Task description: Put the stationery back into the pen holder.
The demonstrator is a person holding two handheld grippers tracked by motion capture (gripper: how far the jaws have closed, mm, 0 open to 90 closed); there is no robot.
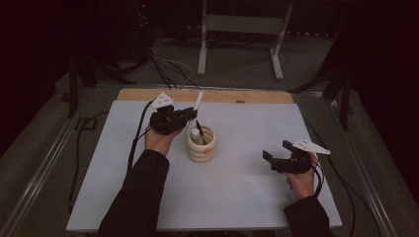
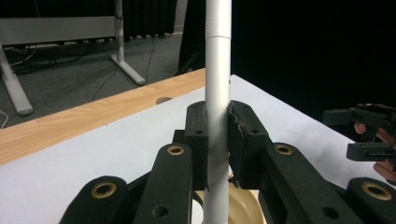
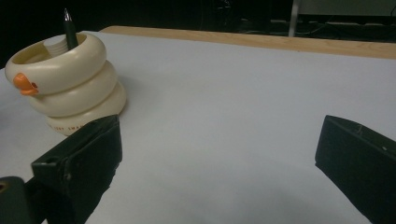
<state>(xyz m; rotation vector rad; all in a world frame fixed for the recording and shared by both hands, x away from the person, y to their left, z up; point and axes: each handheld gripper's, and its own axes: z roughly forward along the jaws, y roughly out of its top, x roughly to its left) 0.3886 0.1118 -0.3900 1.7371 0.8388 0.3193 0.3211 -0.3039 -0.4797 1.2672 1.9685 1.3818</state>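
A cream ringed pen holder with an orange knob stands near the middle of the white table; in the right gripper view the pen holder holds a dark pen and a white cap. My left gripper is shut on a white pen, held upright just above the holder's rim. The white pen sticks out past the jaws. My right gripper hovers open over the table's right part, its jaws wide apart with nothing between them.
A wooden strip edges the far side of the white table top. Beyond it stand a white metal frame and loose cables on the floor. Dark stands flank the table.
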